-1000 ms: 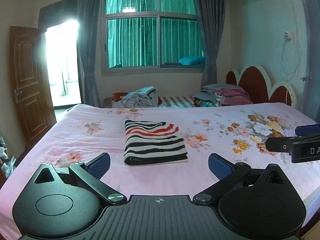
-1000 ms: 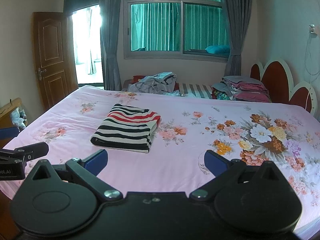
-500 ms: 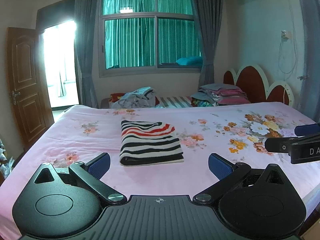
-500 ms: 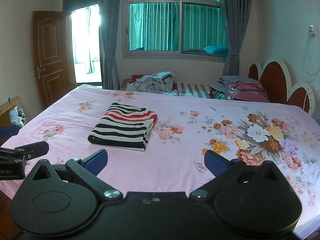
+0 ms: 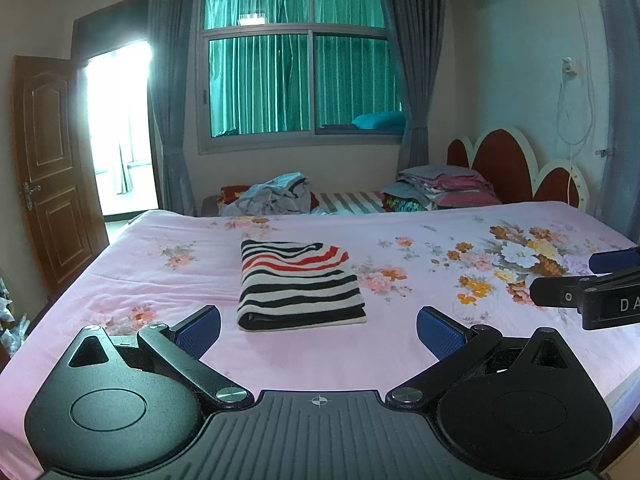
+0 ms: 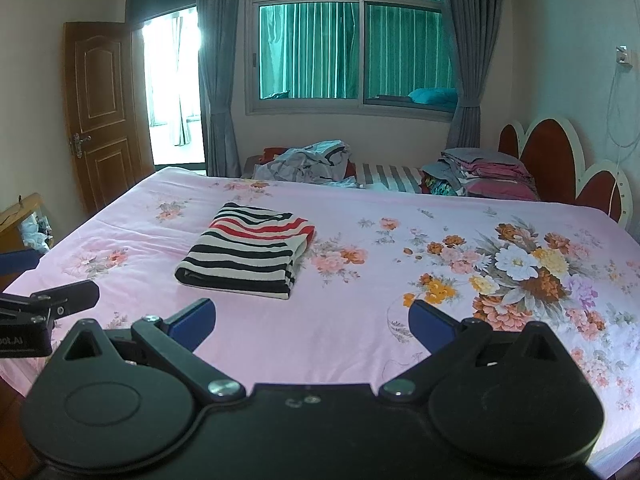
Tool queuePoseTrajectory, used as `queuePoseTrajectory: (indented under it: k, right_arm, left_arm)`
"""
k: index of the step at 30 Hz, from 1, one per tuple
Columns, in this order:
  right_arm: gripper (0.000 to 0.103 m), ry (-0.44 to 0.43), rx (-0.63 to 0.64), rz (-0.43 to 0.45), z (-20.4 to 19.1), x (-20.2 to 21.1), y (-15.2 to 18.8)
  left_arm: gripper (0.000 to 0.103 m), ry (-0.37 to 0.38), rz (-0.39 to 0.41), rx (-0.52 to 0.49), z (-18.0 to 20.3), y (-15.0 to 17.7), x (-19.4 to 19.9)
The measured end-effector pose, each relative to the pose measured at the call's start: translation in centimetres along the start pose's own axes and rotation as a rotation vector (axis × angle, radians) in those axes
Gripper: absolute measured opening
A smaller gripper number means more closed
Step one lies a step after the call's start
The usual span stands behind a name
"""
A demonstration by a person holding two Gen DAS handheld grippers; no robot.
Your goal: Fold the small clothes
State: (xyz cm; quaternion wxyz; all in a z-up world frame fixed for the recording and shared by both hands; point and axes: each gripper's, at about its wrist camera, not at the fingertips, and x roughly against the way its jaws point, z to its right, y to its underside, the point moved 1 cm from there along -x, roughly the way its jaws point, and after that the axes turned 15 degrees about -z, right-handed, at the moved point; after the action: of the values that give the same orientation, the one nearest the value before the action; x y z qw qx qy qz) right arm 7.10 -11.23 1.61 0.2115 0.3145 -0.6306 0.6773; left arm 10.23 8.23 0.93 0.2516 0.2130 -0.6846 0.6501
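A folded garment with black, white and red stripes (image 5: 298,285) (image 6: 247,255) lies flat on the pink floral bedsheet (image 5: 420,264) (image 6: 360,216), left of the bed's middle. My left gripper (image 5: 318,330) hovers open near the bed's front edge, just short of the garment, with nothing between its blue pads. My right gripper (image 6: 312,320) is also open and empty, to the right of the garment and back from it. Each view catches the other gripper at its edge: the right one (image 5: 588,294) and the left one (image 6: 40,304).
A heap of unfolded clothes (image 5: 272,196) (image 6: 308,162) and a stack of folded ones (image 5: 440,190) (image 6: 480,172) sit beyond the bed's far edge under the window. A headboard (image 5: 516,168) stands at the right, an open wooden door (image 5: 52,168) at the left.
Both grippers have drawn back and risen slightly, so the folded garment looks a little farther off. Both stay open and the garment has not moved.
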Motion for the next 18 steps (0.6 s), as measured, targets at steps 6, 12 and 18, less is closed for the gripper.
queuePoseTrajectory:
  k: [6, 12, 18]
  right_arm:
    - [0.103, 0.000, 0.001, 0.001, -0.03, -0.03, -0.08]
    - [0.103, -0.002, 0.001, 0.000, 0.31, -0.22, 0.07]
    - [0.103, -0.002, -0.001, -0.003, 0.26, -0.35, 0.05]
  left_arm:
    - [0.103, -0.001, 0.002, -0.002, 0.26, -0.11, -0.15]
    - [0.103, -0.003, 0.002, -0.002, 0.26, -0.13, -0.24]
    - [0.103, -0.002, 0.004, -0.002, 0.23, -0.22, -0.47]
